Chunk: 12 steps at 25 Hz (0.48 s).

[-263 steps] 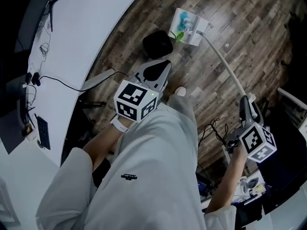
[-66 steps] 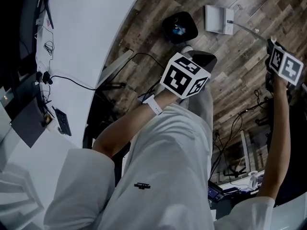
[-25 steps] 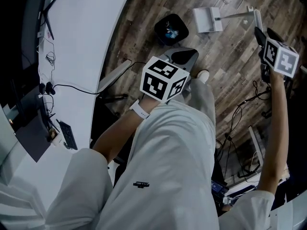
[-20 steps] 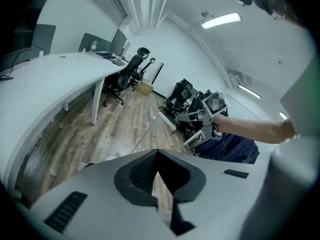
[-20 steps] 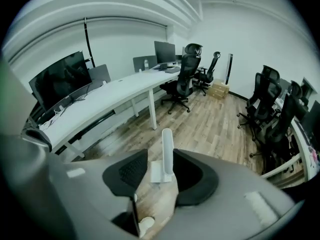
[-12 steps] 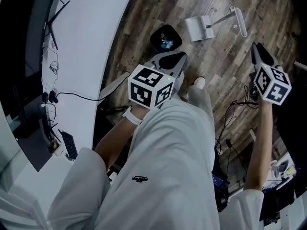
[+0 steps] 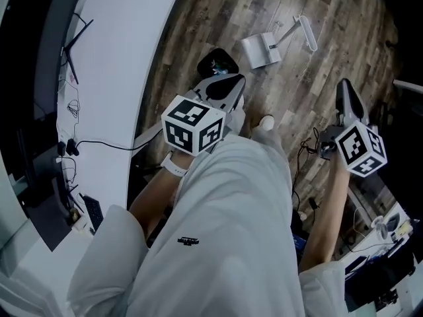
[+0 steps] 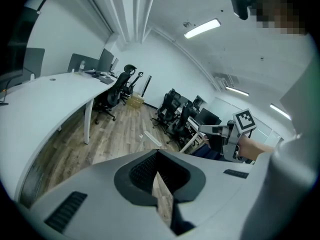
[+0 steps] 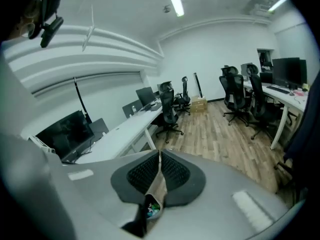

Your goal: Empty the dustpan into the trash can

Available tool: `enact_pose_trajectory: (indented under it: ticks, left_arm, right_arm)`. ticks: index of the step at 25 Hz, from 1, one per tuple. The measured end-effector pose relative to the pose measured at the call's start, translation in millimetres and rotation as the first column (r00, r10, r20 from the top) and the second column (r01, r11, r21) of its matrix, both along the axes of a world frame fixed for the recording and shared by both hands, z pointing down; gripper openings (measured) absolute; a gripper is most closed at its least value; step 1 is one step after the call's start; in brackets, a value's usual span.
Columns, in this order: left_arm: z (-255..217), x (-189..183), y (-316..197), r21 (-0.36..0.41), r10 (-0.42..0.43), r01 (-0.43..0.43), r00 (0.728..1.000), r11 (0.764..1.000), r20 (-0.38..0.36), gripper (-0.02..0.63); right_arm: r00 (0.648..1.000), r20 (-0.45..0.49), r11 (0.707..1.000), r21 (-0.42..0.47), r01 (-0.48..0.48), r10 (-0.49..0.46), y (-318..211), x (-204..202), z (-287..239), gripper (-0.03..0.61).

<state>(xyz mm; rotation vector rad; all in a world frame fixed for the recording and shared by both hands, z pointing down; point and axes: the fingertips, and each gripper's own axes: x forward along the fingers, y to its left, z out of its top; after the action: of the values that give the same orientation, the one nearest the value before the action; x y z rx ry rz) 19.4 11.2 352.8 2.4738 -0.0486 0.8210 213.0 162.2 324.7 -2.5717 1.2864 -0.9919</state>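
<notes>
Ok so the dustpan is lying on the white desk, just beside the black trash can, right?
Not on the desk. The head view shows the dustpan lying on the wood floor, just beside the black trash can. The white desk stands off to one side.

The dustpan (image 7: 260, 50) lies on the wood floor (image 7: 297, 91) at one o'clock (handle angled toward two), just beside the black trash can (image 7: 215, 63) at twelve, which the left gripper (image 7: 226, 84) partly covers.
</notes>
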Motion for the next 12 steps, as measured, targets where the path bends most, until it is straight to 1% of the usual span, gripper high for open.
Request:
enact_pose_trajectory:
  ticks: [2,4,8,10,12]
  left_arm:
    - [-12,3,0,0.022,0.007,-0.007,1.0,1.0,-0.024,0.006]
    - [-23,4,0,0.043,0.016,-0.014,0.999,0.999,-0.048,0.006]
    - [-42,4,-1,0.079,0.027,-0.019,0.995,0.997,-0.1,0.006]
    - [-53,4,-1,0.09,0.024,-0.013,0.992,0.996,-0.125,0.006]
    - [-64,4,0,0.103,0.023,-0.008,0.988,0.995,-0.152,0.006]
  right_arm:
    - [0.999,-0.01,0.999,0.04,-0.031,0.031,7,-6,-12,0.025]
    - [0.998,-0.038,0.997,0.067,-0.045,0.048,12,-11,-25,0.025]
    - [0.992,-0.122,0.994,0.112,-0.02,0.033,14,-24,-51,0.023]
    - [0.983,-0.181,0.995,0.097,0.014,0.004,14,-30,-60,0.021]
    - [0.969,-0.246,0.997,0.053,0.047,-0.033,15,-34,-68,0.021]
